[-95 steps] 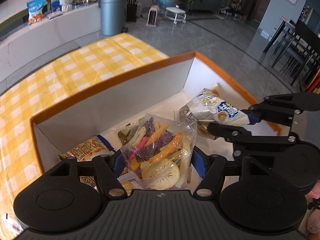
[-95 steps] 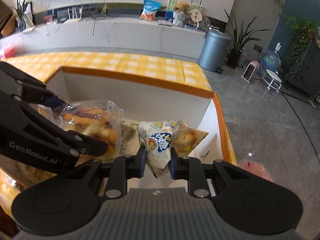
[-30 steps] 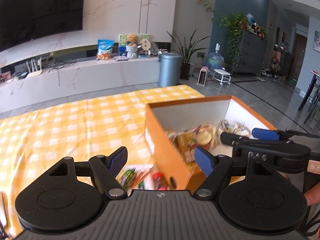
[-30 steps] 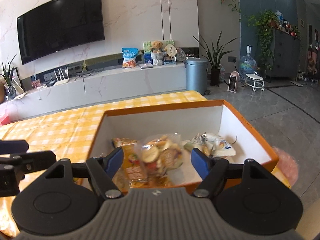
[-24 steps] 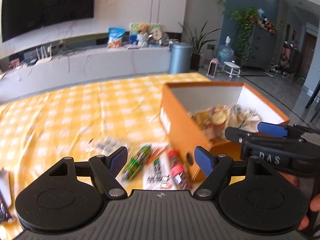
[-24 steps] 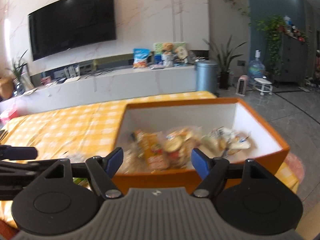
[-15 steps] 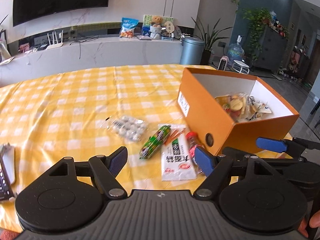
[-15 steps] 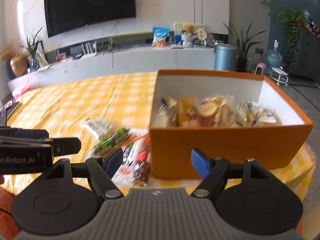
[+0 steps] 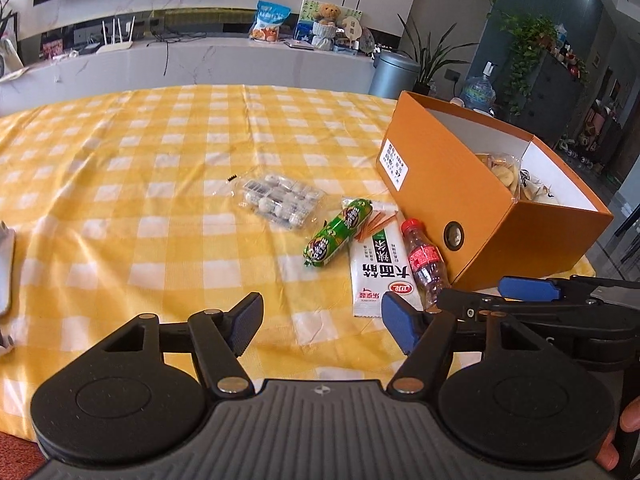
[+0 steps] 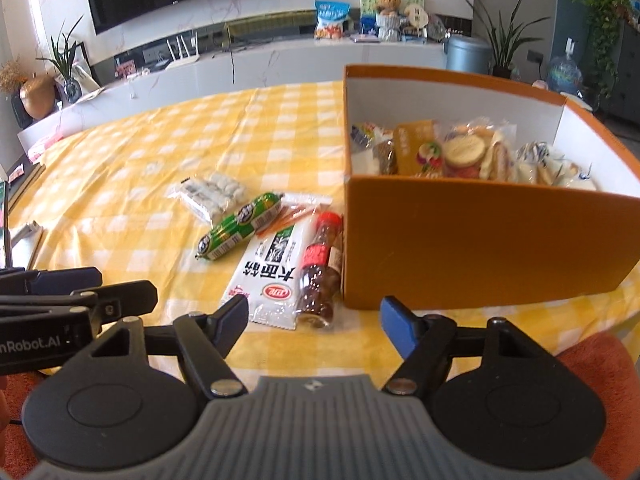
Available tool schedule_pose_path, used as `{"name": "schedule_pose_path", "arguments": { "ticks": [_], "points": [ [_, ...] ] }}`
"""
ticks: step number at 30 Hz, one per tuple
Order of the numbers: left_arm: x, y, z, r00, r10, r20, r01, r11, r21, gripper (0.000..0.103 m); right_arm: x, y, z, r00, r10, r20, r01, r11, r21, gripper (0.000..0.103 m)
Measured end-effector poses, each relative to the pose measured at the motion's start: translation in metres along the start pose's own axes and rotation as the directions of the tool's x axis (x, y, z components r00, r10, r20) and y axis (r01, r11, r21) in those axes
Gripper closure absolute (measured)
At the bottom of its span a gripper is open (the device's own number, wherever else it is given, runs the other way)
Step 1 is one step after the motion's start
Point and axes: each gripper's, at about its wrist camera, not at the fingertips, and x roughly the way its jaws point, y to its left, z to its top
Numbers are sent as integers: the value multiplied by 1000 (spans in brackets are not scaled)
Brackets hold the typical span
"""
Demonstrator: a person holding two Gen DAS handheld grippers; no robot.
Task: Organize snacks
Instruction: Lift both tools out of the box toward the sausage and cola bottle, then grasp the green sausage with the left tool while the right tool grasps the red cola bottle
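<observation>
Left gripper (image 9: 322, 322) has just been closing a bit, jaws apart and empty over the checked cloth (image 9: 160, 168). At 12 o'clock: candy pack (image 9: 280, 199), green sausage (image 9: 338, 232), white noodle packet (image 9: 382, 268), cola bottle (image 9: 425, 261). Orange box (image 10: 480, 240) at 2 o'clock. Right gripper (image 10: 314, 326) also gaping, empty.
</observation>
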Motion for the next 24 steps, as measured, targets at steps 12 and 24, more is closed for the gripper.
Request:
{"name": "schedule_pose_path", "arguments": {
  "ticks": [12,24],
  "points": [
    [22,2,4,999,-12,-51,13,999,31,40,24,6,5,998,7,-65,-7,1000,-8,52],
    [48,-10,23,999,7,-52,2,984,177,43,43,0,14,994,14,-107,-10,999,42,72]
  ]
}}
